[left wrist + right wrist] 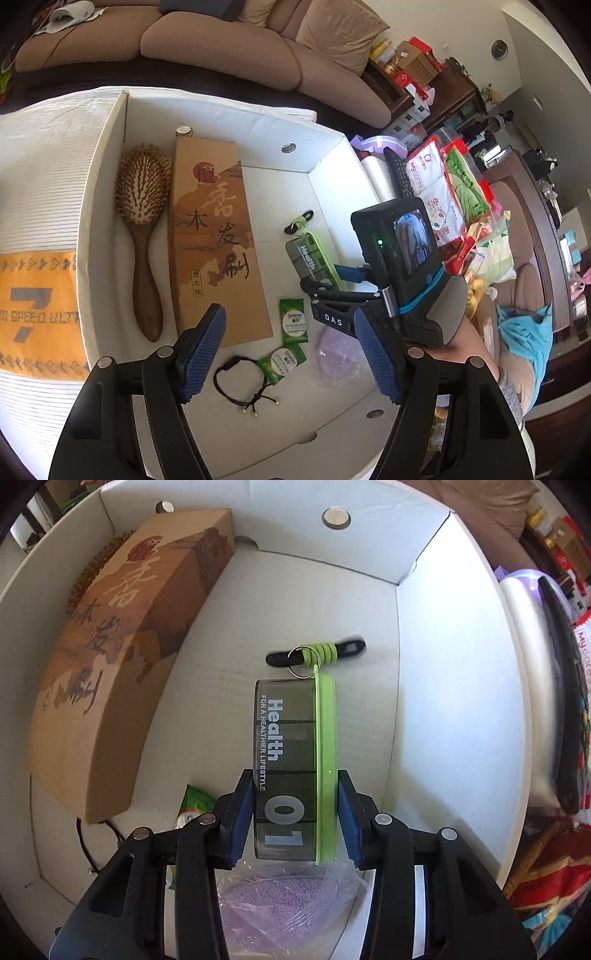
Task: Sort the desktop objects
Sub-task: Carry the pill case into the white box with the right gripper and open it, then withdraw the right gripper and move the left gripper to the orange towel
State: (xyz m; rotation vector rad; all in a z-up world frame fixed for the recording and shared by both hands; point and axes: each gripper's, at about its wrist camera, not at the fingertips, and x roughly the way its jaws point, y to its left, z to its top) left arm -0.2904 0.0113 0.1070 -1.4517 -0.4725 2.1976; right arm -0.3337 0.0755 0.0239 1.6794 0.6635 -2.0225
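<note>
- The right gripper (295, 819) points down into the white box (424, 709), its fingers (240, 812) clamped on the sides of the grey-and-green pill case (291, 760).
- The case's far end, with its key ring, sits at the box floor.
- The left gripper (291, 354) hovers with fingers wide and empty above a black bracelet (240, 384) and green sachets (293, 321).
- A wooden hairbrush (142, 221) lies beside its brown carton (214, 236).

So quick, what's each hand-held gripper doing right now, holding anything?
Left hand-held gripper: open, holding nothing, above the white box.
Right hand-held gripper: closed on the green pill case.
</note>
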